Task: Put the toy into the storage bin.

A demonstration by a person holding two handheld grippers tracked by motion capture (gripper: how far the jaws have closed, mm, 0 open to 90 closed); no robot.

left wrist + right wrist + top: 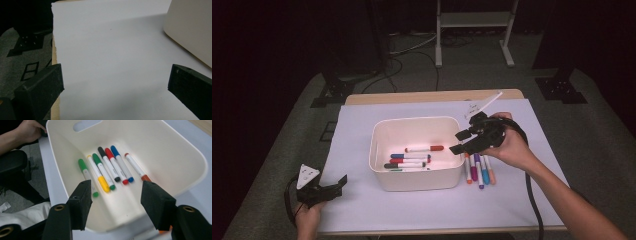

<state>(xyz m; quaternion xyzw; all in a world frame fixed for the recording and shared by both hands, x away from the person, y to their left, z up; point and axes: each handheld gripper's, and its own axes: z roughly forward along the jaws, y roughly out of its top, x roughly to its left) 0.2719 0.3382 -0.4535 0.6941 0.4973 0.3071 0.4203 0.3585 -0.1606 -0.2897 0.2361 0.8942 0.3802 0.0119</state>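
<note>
At the left of the high view, the left gripper (343,181) sits low near the front corner of the table, held in the person's left hand (307,216). Its jaws are spread wide apart and nothing is between them; in the left gripper view they stand over the bare white sheet (112,62), with a corner of the bin (190,27) off to one side. In the middle of the sheet (357,125) stands the white bin (417,182). Inside it lie markers in a row. In the right gripper view you can see a green marker (86,173), a yellow marker (97,173), another green one (103,171), a black marker (108,163), a red marker (115,166), a blue marker (122,163) and, a little apart from them, an orange-capped marker (136,167). To the right of the bin, more markers (479,172) lie side by side on the sheet, just beside the bin's wall. Above them, the right gripper (458,142) hangs by the bin's right rim, held in the person's right hand (512,145). Its jaws are spread open and hold nothing, and they point down toward the markers in the bin.
</note>
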